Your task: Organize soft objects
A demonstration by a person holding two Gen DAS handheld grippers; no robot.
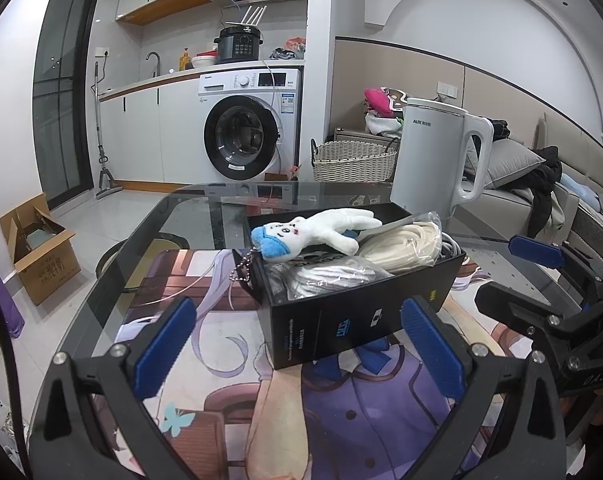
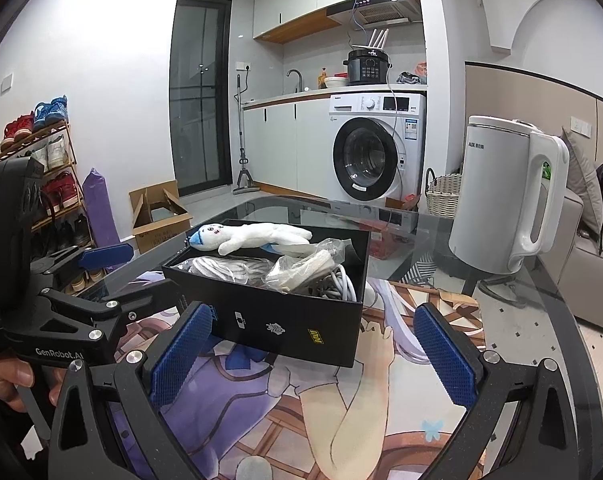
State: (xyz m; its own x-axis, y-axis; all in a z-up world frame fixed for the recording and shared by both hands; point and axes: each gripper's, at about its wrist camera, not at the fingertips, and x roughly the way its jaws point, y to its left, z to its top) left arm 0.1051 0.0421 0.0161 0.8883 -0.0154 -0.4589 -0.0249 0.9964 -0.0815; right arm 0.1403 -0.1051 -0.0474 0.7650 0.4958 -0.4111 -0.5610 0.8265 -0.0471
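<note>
- The left gripper (image 1: 299, 344) is hovering low over a printed mat (image 1: 237, 392), its blue-padded fingers (image 1: 165, 348) standing wide apart and gripping nothing
- The right gripper (image 2: 313, 356) is hanging beside it in the same way, blue pads (image 2: 445, 356) spread and empty; a hand (image 2: 9, 376) is showing at the other gripper's handle in the right wrist view
- Both are pointing at an open black box (image 1: 353, 312), which is sitting on the mat just beyond the fingertips
- A white plush toy (image 1: 321, 232) with a blue cap is lying across the top of the box's contents, its bead chain (image 1: 241, 266) dangling over the box's edge
- Under the toy, bagged bundles are filling the box: a cream cord in clear plastic (image 1: 405, 246), a grey bagged item (image 1: 321, 276), and a loose grey cable (image 2: 333, 284) in one corner; what the grey bag holds is hard to make out
- The mat is covering part of a dark glass table (image 1: 141, 248), where a white kettle (image 1: 437, 160) is standing behind the box
- Beyond, a washing machine (image 1: 249, 124) is sitting under a kitchen counter, a woven basket (image 1: 353, 160) and a cardboard carton (image 1: 41, 248) are resting on the floor, a sofa (image 1: 541, 184) is running along one wall, and a shoe rack (image 2: 49, 168) is lining the other
</note>
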